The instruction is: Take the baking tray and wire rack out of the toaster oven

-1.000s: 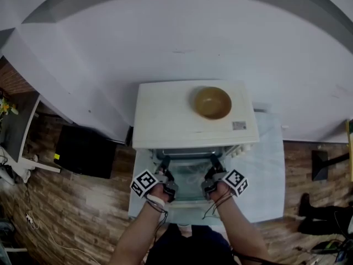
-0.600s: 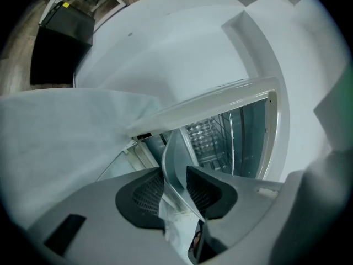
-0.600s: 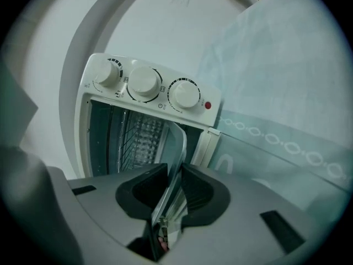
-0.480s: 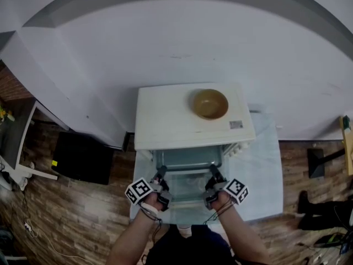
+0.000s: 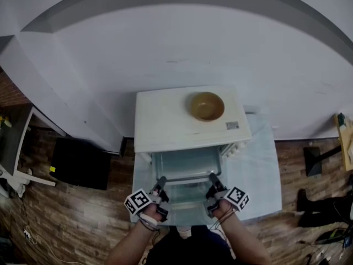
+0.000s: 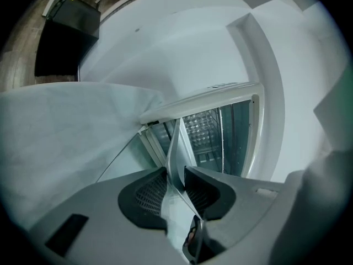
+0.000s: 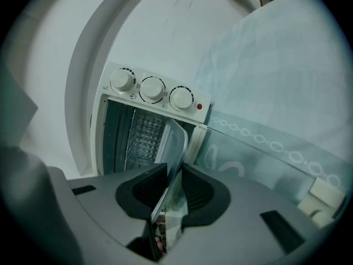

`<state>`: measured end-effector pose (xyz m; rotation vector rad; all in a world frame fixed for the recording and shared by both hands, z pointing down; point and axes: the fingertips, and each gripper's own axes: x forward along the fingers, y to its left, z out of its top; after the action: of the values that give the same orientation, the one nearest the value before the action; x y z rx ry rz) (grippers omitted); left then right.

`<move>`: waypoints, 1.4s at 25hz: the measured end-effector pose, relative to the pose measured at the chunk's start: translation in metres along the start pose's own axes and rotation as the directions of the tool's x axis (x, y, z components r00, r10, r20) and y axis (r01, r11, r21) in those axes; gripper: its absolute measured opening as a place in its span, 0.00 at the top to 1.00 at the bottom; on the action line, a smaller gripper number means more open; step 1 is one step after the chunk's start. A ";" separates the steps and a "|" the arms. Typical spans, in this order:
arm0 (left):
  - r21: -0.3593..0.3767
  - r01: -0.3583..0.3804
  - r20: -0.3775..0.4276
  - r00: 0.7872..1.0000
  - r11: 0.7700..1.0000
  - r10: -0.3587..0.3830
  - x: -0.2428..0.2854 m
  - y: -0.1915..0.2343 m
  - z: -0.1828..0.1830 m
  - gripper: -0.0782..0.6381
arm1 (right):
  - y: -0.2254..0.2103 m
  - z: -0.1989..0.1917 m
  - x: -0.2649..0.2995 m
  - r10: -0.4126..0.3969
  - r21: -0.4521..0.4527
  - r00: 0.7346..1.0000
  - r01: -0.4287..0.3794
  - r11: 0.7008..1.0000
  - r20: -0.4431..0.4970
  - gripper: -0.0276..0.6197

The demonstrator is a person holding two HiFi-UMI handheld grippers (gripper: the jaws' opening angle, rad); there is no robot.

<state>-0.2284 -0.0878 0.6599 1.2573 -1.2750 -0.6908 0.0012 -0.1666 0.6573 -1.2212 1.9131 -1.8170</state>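
Fingers (image 6: 144, 196) of the left gripper (image 5: 160, 182) pinch the baking tray (image 5: 186, 167) at its left front rim; the right gripper (image 5: 212, 179) has its fingers (image 7: 205, 195) clamped on the right front rim; the tray sits partly out of the toaster oven (image 5: 165, 120) mouth, above the lowered glass door (image 5: 187, 202); the pale worktop (image 5: 256, 170) spreads wider right of the door than left; a bowl (image 5: 207, 105) rests on the oven's top.
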 end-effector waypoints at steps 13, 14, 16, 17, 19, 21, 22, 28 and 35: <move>-0.014 -0.010 -0.034 0.999 1.000 0.009 -0.028 0.000 -0.026 0.75 | -0.006 -0.009 -0.033 -0.031 0.008 1.000 0.031 0.999 0.006 0.82; -0.016 -0.014 -0.039 0.999 1.000 0.013 -0.030 0.000 -0.029 0.75 | -0.006 -0.008 -0.035 -0.030 0.008 0.999 0.030 1.000 0.010 0.82; -0.005 0.006 -0.046 0.999 1.000 -0.006 -0.032 -0.003 -0.031 0.75 | -0.006 -0.008 -0.037 -0.027 0.004 1.000 0.027 1.000 0.016 0.82; 0.004 0.018 -0.050 0.999 1.000 -0.018 -0.033 -0.004 -0.031 0.75 | -0.005 -0.008 -0.039 -0.024 0.002 1.000 0.024 1.000 0.018 0.82; 0.003 0.013 -0.061 0.998 1.000 -0.013 -0.037 -0.003 -0.035 0.75 | -0.005 -0.010 -0.042 -0.025 0.000 1.000 0.025 1.000 0.019 0.82; -0.011 -0.013 -0.071 0.997 1.000 0.012 -0.043 0.000 -0.039 0.75 | -0.007 -0.011 -0.046 -0.025 -0.002 1.000 0.025 1.000 0.015 0.82; -0.011 -0.016 -0.076 0.997 1.000 0.015 -0.044 0.000 -0.040 0.75 | -0.007 -0.012 -0.048 -0.022 -0.003 1.000 0.022 1.000 0.014 0.82; 0.017 0.021 -0.110 0.994 1.000 -0.019 -0.054 0.000 -0.044 0.75 | -0.010 -0.020 -0.060 -0.009 -0.018 1.000 0.009 1.000 0.024 0.82; 0.004 0.045 -0.158 0.986 0.999 -0.044 -0.063 0.001 -0.052 0.75 | -0.011 -0.025 -0.073 -0.014 -0.026 0.998 0.015 1.000 0.057 0.82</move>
<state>-0.1941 -0.0143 0.6503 1.3232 -1.1231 -0.6058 0.0347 -0.0975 0.6460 -1.2842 1.9082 -1.7501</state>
